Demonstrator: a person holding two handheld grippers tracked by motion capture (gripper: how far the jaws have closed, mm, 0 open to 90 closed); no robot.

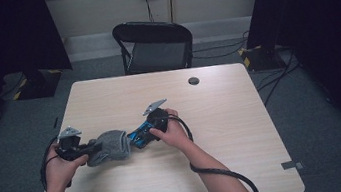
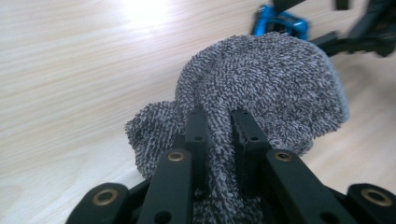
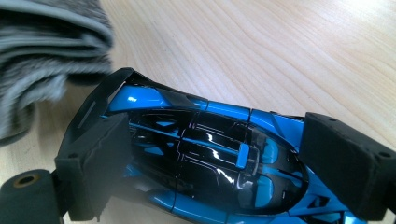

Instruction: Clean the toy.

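- Left tool point(image 1: 95, 146): jaws pressed together, pinching a fold of the grey terry cloth point(image 2: 261, 88). In the left gripper view a ridge of pile runs up between the two black jaws; the grip looks firm.
- The grey terry cloth is bunched into a rounded wad resting on the pale wood-grain desk point(image 1: 222, 119), left of centre, just beside the car's tail.
- Judged step: wiping the toy car with the cloth while the other hand steadies it.
- To do it well: keep the wad compact so a soft face, not a jaw tip, meets the paint; sweep along the body's length, light pressure, short strokes.
- Blue and black glossy toy sports car point(image 3: 205, 158): held near the desk's middle, its tail towards the cloth.
- Right tool point(image 3: 224, 163): its foam pads clamp the car across its flanks. Hold steady; do not squeeze harder, since the thin rear wing looks fragile.
- Risk: cloth snagging the wing or dragging the car out of the pads.
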